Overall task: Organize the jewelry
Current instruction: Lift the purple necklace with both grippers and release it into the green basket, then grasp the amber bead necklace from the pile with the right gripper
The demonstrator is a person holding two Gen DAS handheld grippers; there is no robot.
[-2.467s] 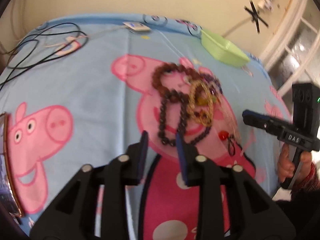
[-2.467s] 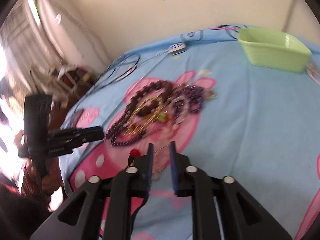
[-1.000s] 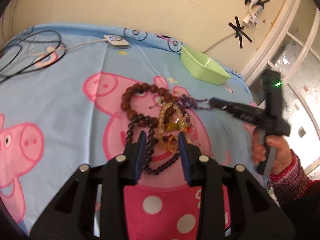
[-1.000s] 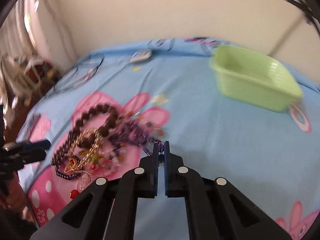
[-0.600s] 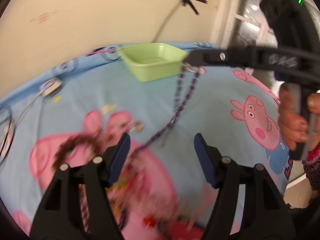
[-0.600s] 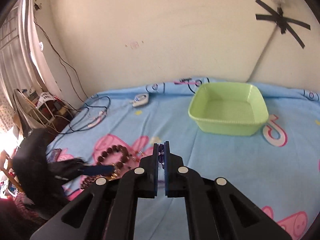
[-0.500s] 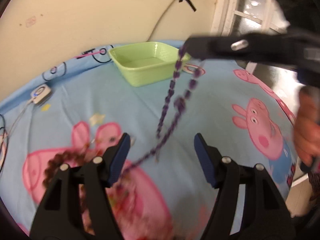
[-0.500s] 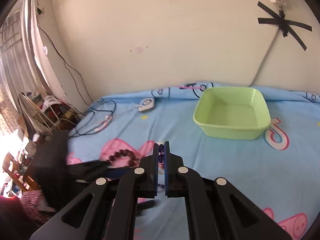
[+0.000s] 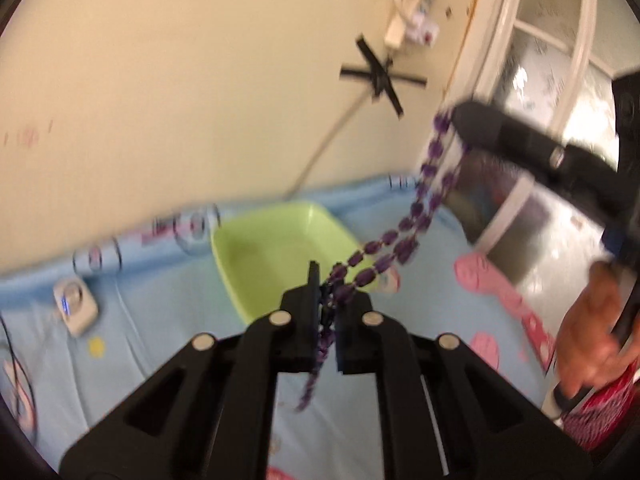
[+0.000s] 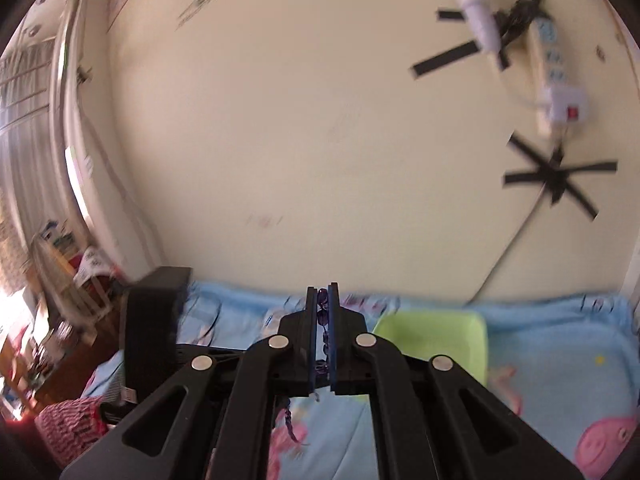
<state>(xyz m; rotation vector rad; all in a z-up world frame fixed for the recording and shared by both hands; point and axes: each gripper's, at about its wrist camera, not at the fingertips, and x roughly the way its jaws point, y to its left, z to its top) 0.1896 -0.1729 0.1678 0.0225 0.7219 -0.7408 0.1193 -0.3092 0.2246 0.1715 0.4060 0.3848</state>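
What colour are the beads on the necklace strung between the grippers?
Purple; the beaded necklace shows best in the left wrist view, above the green basin.

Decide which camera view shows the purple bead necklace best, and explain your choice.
The left wrist view: the purple bead necklace stretches in full between the left tongs and the right tongs. The right wrist view shows only a few beads pinched in the right tongs.

Purple bead necklace (image 9: 416, 216) – strung taut in midair above green basin (image 9: 256, 256), loose end dangling.
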